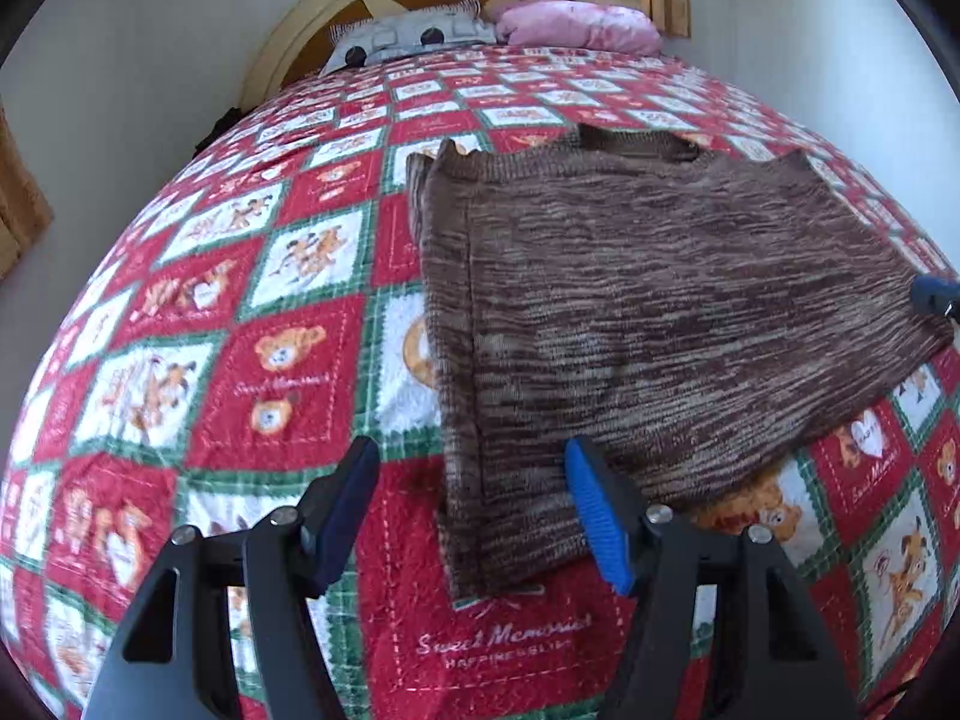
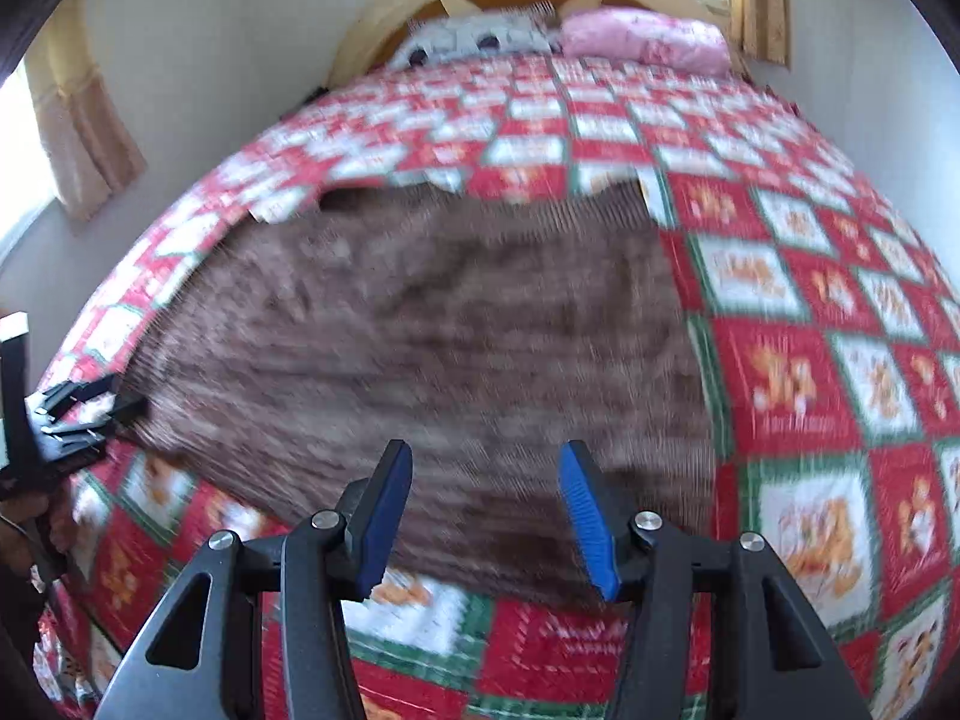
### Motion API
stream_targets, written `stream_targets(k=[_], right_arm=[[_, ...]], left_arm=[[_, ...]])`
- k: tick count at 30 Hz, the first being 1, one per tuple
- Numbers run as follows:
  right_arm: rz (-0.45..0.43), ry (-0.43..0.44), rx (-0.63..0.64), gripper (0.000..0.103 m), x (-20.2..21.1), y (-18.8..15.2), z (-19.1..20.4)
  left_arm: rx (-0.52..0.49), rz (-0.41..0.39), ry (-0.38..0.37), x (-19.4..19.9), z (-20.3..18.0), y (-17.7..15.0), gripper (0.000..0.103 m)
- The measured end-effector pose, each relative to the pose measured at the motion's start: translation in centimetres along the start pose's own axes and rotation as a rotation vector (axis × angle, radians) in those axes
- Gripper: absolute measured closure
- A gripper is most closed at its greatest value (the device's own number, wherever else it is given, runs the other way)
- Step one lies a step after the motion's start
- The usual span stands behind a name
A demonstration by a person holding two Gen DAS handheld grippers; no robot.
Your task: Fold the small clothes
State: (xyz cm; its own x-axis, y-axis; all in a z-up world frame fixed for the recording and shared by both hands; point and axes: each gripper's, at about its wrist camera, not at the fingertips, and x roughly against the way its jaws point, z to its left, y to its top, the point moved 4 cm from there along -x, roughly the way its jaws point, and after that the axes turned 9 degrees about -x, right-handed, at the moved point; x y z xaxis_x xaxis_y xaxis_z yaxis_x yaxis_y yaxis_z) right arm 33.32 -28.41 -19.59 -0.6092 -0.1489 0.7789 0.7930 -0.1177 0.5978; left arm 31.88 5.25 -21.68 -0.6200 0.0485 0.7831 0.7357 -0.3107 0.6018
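1. Left wrist view: we hold our left gripper low over the bed, and its two blue pads are spread wide with nothing between them.
2. The brown knitted garment lies flat on the red, white and green quilt, and its near left corner lies between the pads of this gripper, lower than them.
3. We cannot tell if the pads touch the knit or only hang above it.
4. The left side of the garment is folded over, so a narrow strip lies along this edge.
5. At the right border of this view we see a small dark blue part of our right gripper near the right edge of the garment.
6. In the right wrist view, which is blurred, our right gripper is also spread open and holds nothing; the near edge of the garment lies below its pads.
7. At the left side of this view the left gripper is at the left edge of the garment.
8. At the head of the bed lie a grey pillow and a pink pillow, in front of a curved wooden headboard.
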Motion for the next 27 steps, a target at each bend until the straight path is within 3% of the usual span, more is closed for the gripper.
stream_targets(k=[5, 14, 18, 22, 27], right_arm=[[-0.023, -0.007, 0.047, 0.051, 0.0, -2.6, -1.2], [-0.041, -0.029, 0.052, 0.050, -0.1, -2.7, -1.3], [-0.045, -0.041, 0.046, 0.050, 0.3, -2.9, -1.3], [-0.057, -0.086, 0.070, 0.050, 1.2, -3.1, -0.6], [-0.051, -0.091, 0.058, 0.048, 1.2, -3.3, -0.8]], left_arm=[[0.036, 0.002, -0.054, -0.1, 0.7, -0.6, 0.035], [0.038, -0.008, -0.069, 0.7, 0.6, -1.9, 0.032], [0.048, -0.010, -0.078, 1.0, 1.0, -2.3, 0.026], [0.082, -0.001, -0.064, 1.3, 1.8, -2.9, 0.008], [0.075, 0.016, -0.059, 1.4, 2.1, -3.4, 0.008]])
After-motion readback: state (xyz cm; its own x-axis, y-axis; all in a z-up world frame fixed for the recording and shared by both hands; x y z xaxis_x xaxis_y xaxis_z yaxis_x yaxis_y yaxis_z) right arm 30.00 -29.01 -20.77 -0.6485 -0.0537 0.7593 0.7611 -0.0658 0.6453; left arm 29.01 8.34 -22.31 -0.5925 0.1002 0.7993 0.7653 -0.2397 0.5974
